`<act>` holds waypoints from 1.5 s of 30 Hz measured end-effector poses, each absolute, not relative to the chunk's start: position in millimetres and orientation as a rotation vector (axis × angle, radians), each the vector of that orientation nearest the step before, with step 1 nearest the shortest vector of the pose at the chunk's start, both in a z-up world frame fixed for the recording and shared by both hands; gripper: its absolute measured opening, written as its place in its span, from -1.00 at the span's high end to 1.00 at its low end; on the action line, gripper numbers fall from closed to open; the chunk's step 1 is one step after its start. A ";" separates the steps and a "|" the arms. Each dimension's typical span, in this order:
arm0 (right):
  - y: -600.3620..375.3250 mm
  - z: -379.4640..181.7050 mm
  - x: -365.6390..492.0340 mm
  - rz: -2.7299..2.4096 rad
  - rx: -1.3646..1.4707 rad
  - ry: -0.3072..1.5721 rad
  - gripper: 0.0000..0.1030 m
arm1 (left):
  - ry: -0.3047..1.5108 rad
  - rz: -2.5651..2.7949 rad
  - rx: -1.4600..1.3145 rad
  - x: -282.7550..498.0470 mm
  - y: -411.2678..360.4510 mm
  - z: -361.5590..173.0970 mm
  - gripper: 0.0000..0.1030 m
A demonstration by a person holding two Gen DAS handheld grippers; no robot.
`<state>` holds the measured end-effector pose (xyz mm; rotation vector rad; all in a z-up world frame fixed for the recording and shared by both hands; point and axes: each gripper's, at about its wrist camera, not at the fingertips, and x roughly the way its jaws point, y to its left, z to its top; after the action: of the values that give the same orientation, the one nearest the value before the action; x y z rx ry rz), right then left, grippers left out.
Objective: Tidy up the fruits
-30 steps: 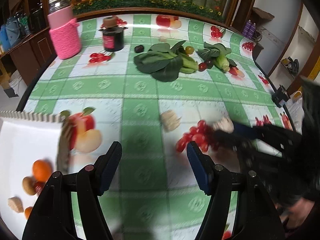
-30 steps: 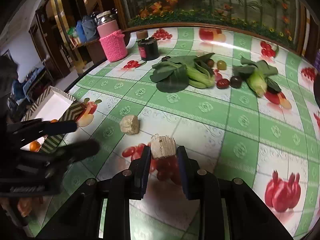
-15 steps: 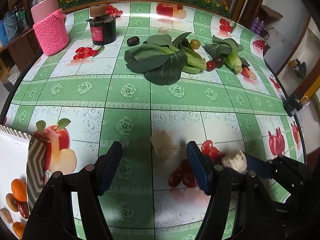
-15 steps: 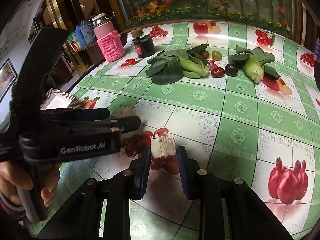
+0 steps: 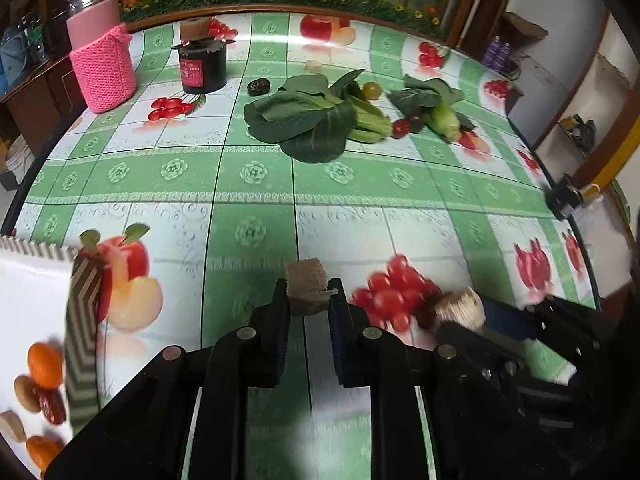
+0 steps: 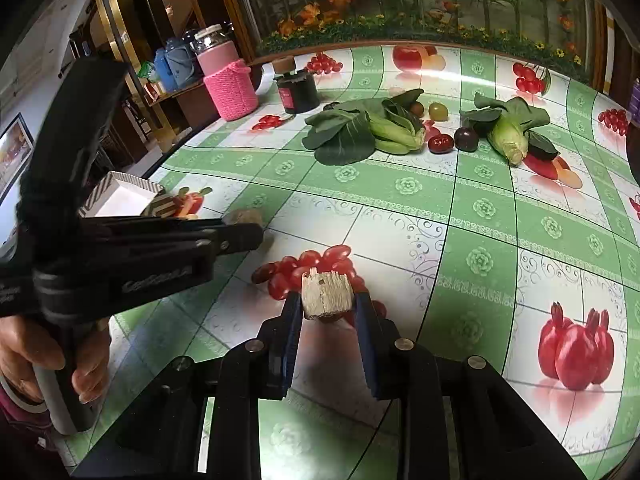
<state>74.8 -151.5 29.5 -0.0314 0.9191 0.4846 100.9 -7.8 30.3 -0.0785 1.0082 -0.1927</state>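
Observation:
My left gripper [image 5: 307,294] is shut on a tan-brown chunk [image 5: 305,280] just above the fruit-print tablecloth; it also shows in the right wrist view [image 6: 244,216]. My right gripper [image 6: 327,306] is shut on a pale cut chunk [image 6: 326,294], held over printed cherries; that chunk shows in the left wrist view [image 5: 460,310] to the right of my left gripper. A white paper tray [image 5: 36,300] at the left edge holds orange fruits, a red date and brown pieces. Loose round fruits [image 6: 440,142] lie among the greens at the far side.
Bok choy [image 5: 316,120] and a second leafy bunch [image 5: 436,108] lie across the table's far middle. A pink knit-covered jar [image 5: 102,52] and a black jar [image 5: 202,66] stand at the back left. The table edge curves close on the right.
My left gripper has closed on the tan-brown chunk that lay between its open fingers. My right gripper still holds the pale chunk, close beside the left one.

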 end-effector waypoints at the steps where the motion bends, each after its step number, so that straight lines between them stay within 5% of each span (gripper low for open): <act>1: -151.5 31.1 71.8 0.484 -0.030 0.914 0.46 | 1.006 -0.201 -0.080 95.4 -6.7 32.5 0.71; 45: -49.6 54.7 -24.5 0.624 -0.105 0.870 0.47 | 0.853 -0.037 -0.053 -38.4 84.7 62.1 0.70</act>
<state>-24.5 -49.6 54.7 -0.1052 0.8699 0.6240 -38.4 84.7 62.1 -0.0530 0.8525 -0.0366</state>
